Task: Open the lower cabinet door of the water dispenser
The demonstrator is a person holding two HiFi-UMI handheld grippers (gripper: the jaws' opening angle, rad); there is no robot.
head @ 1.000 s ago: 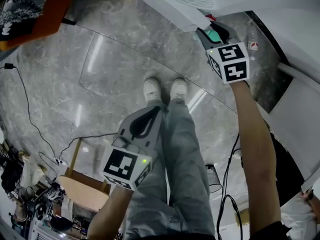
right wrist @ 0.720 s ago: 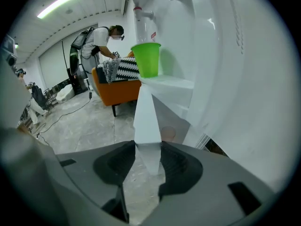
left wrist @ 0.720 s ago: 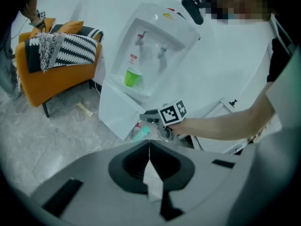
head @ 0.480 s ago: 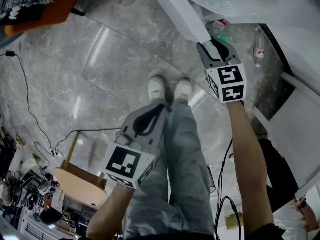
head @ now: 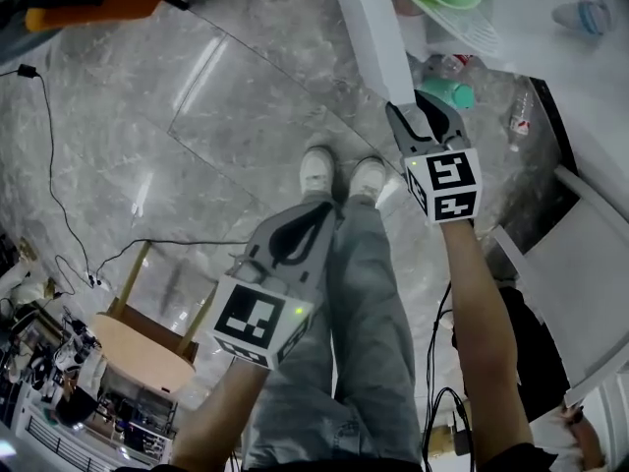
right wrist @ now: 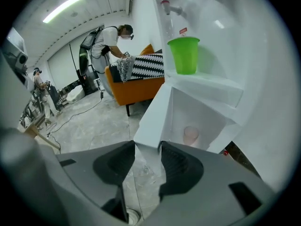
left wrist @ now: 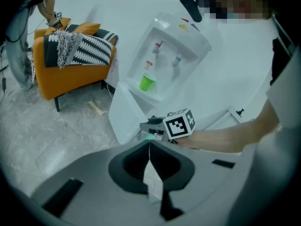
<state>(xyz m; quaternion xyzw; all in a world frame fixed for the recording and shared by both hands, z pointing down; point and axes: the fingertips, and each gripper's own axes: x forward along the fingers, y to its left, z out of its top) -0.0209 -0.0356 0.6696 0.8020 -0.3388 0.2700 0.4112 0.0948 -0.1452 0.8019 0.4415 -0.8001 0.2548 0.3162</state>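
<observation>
The right hand-held gripper (head: 417, 116) has the free edge of the lower cabinet door (head: 374, 29) between its jaws: in the right gripper view the two pads press on the thin white panel from both sides, about half open, so the grip looks firm. The door already stands well out from the water dispenser (left wrist: 170, 47), swung toward the open floor, and its long axis runs upright along the gripped edge. The hinge side lies further from the person, at the body of the dispenser, so any more opening will probably be an arc around that line and not a straight pull. The right hand is at the door, while the left hand-held gripper (head: 299, 226) hangs well apart from it, above the person's legs, with its jaws closed together on nothing. The head view gives the door only as a narrow white strip that goes up from the right jaws, and the inside of the cabinet is hidden there. The right gripper view looks into the cabinet and shows a pale round thing (right wrist: 191, 134) on its floor, with a green cup (right wrist: 184, 54) on the tray above. The left gripper view alone shows the whole dispenser and how the door angles out from it
</observation>
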